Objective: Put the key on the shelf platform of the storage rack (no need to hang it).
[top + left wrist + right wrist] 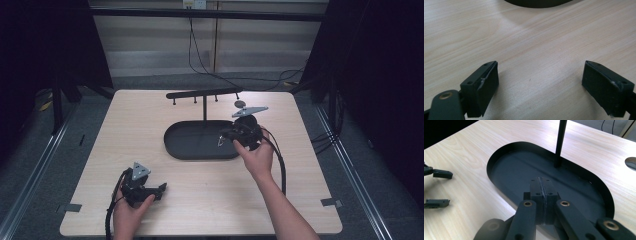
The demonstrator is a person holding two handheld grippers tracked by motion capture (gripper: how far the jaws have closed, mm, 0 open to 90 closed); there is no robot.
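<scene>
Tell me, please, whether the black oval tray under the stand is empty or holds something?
Empty: the black oval tray shows a bare floor, with only the stand's post rising from it.

A: How is the left gripper [161, 189]?
B: It is low, near the person, its jaws wide apart, with nothing between them.
A: And the right gripper [541, 185]?
B: It is farther forward, arm stretched out, its jaws pressed fully together.

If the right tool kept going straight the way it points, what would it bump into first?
Probably the thin black post standing in the black tray; the shut right tool aims slightly left of it, so it might slip past.
</scene>
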